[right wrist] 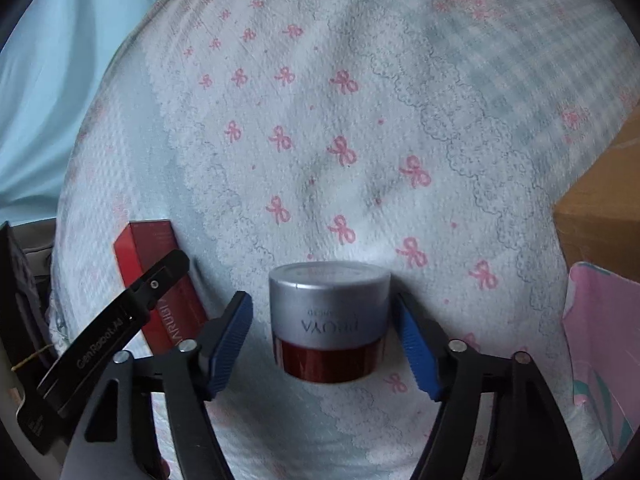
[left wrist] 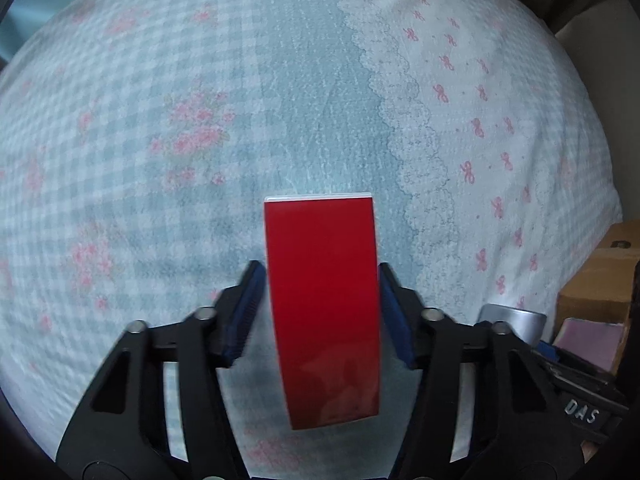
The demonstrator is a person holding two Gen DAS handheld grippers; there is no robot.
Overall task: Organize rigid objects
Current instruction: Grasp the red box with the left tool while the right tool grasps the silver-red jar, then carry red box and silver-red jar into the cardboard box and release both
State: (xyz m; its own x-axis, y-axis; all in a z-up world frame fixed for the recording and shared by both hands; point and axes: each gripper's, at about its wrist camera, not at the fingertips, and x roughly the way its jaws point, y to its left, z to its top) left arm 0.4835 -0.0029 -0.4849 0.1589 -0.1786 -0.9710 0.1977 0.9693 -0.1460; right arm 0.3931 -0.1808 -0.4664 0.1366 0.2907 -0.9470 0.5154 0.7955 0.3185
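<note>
A tall red box (left wrist: 322, 308) stands between the blue pads of my left gripper (left wrist: 320, 280), which touch its two sides over the patterned bedspread (left wrist: 160, 140). The same red box (right wrist: 160, 280) shows at the left in the right wrist view, with the left gripper's black finger across it. A jar with a silver lid and dark red base (right wrist: 329, 326) sits on the bedspread between the fingers of my right gripper (right wrist: 322, 320). Its blue pads stand apart from the jar, with gaps on both sides. The jar's silver lid (left wrist: 514, 320) also shows at the lower right in the left wrist view.
A brown cardboard box (right wrist: 600, 200) stands at the right edge of the bed, and it also shows in the left wrist view (left wrist: 600, 272). A pink printed item (right wrist: 600, 340) lies below it. Light blue fabric (right wrist: 48, 100) is at the far left.
</note>
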